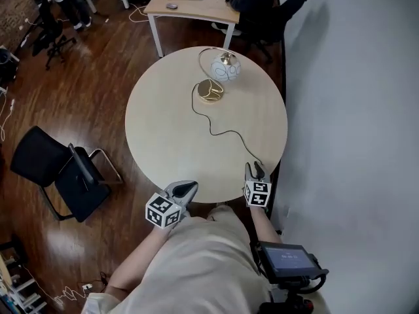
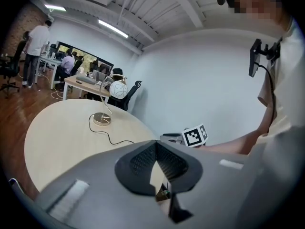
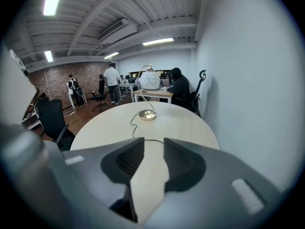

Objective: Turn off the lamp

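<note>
The lamp stands at the far side of the round table [image 1: 163, 142]: a gold disc base [image 1: 211, 90], a curved gold stem and a white globe shade [image 1: 225, 66]. Its black cord [image 1: 219, 133] snakes across the top to the near edge. My left gripper [image 1: 185, 190] hovers at the near rim, far from the lamp, jaw tips closed together and holding nothing. My right gripper [image 1: 255, 172] is at the near right rim beside the cord's end, open and empty. The left gripper view shows its closed jaws [image 2: 155, 144] and the lamp base [image 2: 101, 119]. The right gripper view shows parted jaws [image 3: 153, 140] facing the base [image 3: 147, 114].
A black chair [image 1: 65, 172] stands left of the table on the wood floor. A white wall [image 1: 353, 110] runs close along the right. Behind the table is a wooden desk [image 1: 193, 5] with a seated person [image 1: 252, 2]. More people stand far back.
</note>
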Demonstrator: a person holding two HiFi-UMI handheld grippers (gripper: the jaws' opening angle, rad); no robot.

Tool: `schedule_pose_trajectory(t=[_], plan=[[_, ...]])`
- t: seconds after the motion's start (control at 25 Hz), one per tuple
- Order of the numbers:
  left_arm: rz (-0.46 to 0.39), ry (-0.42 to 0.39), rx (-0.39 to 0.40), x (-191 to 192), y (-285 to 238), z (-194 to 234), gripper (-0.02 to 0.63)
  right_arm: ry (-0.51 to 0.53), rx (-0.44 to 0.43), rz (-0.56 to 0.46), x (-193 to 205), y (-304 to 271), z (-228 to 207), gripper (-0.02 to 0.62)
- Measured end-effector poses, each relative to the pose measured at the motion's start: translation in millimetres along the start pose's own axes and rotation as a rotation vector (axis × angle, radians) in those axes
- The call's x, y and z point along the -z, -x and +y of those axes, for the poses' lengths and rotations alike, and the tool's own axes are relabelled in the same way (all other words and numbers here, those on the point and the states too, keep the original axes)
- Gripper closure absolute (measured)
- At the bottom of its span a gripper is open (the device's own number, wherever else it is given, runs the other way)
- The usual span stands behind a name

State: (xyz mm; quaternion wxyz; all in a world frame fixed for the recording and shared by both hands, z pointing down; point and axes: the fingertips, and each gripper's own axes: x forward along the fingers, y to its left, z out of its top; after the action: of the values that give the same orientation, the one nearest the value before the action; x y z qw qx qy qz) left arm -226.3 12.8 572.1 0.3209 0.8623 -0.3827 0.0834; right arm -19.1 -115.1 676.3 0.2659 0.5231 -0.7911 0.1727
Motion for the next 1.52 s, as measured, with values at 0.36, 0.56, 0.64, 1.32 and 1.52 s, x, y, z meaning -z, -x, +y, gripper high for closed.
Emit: schedule_pose_trajectory(t=[0.36, 0.56, 0.64, 1.32, 1.52], plan=[[0.051, 0.003, 0.112, 52, 50, 20, 0.606, 0.001, 0.047, 0.059, 49, 56, 81, 0.472], [0.108, -0.024, 0.090, 83, 77, 61, 0.606, -0.075, 0.082, 0.069, 99, 77, 107, 0.474], [0.120, -0.018, 0.085, 82, 74, 63, 0.606, -0.105, 0.101, 0.066, 110, 89, 104, 0.479], [0.330, -0.285, 0.357, 115, 29, -71, 0.606, -0.494, 0.490, 0.005, 268, 269, 37, 0.479], [0.339, -0.323, 0.335, 123, 39, -71, 0.606, -0.426, 0.514, -0.037, 266, 300, 45, 0.479]])
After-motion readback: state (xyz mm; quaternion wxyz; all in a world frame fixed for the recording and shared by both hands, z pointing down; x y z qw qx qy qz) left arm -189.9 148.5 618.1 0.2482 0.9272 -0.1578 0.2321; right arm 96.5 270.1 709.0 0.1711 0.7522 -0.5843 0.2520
